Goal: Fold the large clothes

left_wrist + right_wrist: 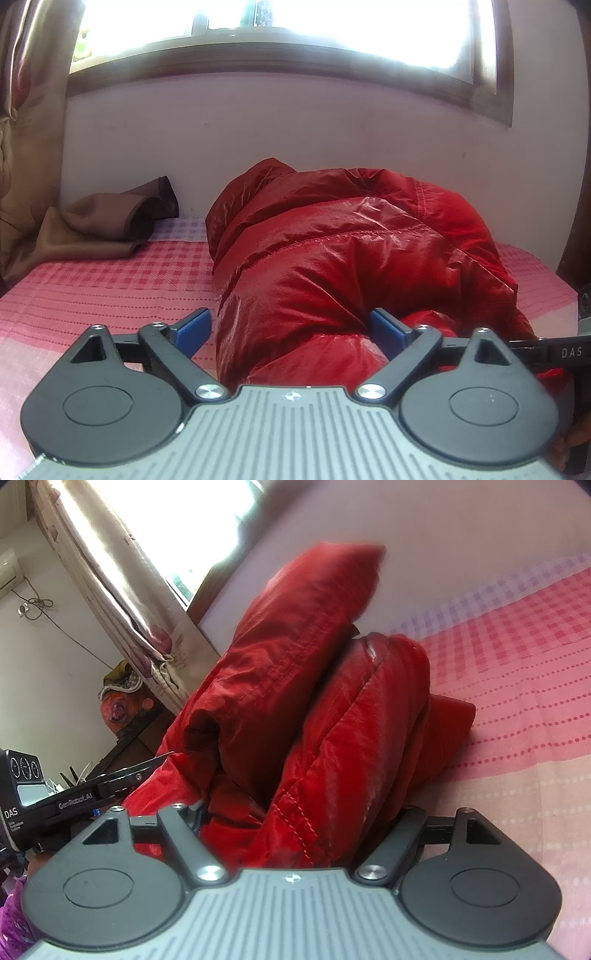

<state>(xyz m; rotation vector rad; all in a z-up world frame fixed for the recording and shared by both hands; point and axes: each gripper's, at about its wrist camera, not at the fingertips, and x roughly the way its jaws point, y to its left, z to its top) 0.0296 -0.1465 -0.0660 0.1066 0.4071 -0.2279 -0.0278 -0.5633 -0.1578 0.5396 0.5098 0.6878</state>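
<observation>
A puffy red jacket point(351, 251) lies folded in a thick bundle on the pink checked bed point(92, 291). My left gripper point(291, 328) straddles its near end with the jaws wide. The left blue pad point(195, 328) stands just clear of the cloth and the right blue pad point(388, 330) sits against a bulge. In the right wrist view the jacket point(295, 686) shows as stacked folds. A fold fills the wide jaws of my right gripper point(299, 812) and hides the pads, so a grip cannot be judged. The left gripper's body point(74, 801) shows at that view's left edge.
A brown cloth point(110, 225) lies crumpled at the bed's far left by the wall point(295, 125). A curtain point(26, 129) hangs at the left under a bright window point(280, 22). Pink bedspread point(517, 701) stretches beside the jacket. A purple sleeve point(14, 926) shows low left.
</observation>
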